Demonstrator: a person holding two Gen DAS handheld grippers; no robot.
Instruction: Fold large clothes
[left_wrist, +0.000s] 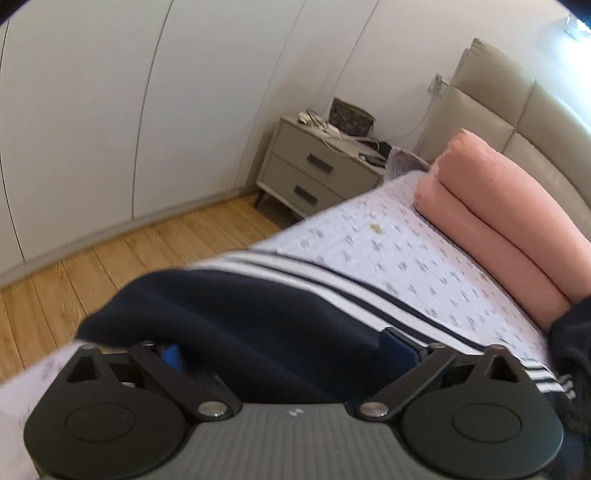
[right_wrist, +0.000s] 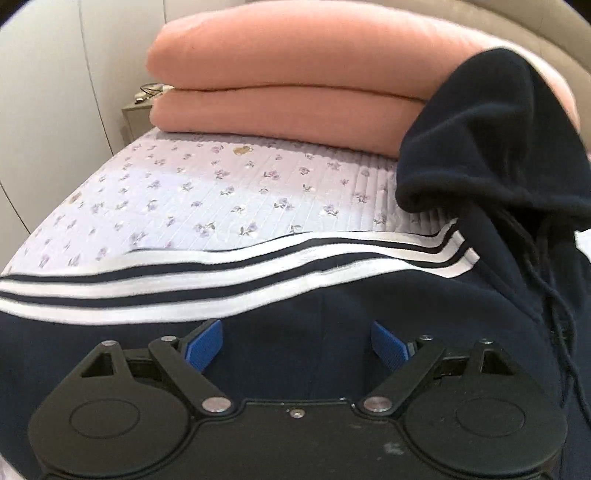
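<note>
A navy hoodie with white stripes lies on the bed. In the left wrist view its dark fabric (left_wrist: 236, 317) bunches between the blue pads of my left gripper (left_wrist: 284, 350), whose jaws stand wide apart with cloth lying between them. In the right wrist view the hoodie (right_wrist: 295, 332) spreads flat under my right gripper (right_wrist: 295, 343), which is open just above the cloth with both blue pads (right_wrist: 203, 347) bare. The hood (right_wrist: 487, 147) leans against the pink quilt, its drawstrings hanging at the right.
A folded pink quilt (right_wrist: 288, 74) lies at the bed's head on the lilac flowered sheet (right_wrist: 221, 192). A grey nightstand (left_wrist: 314, 170) with clutter stands by the beige headboard (left_wrist: 517, 107). Wooden floor (left_wrist: 110, 258) and white wardrobe doors lie to the left.
</note>
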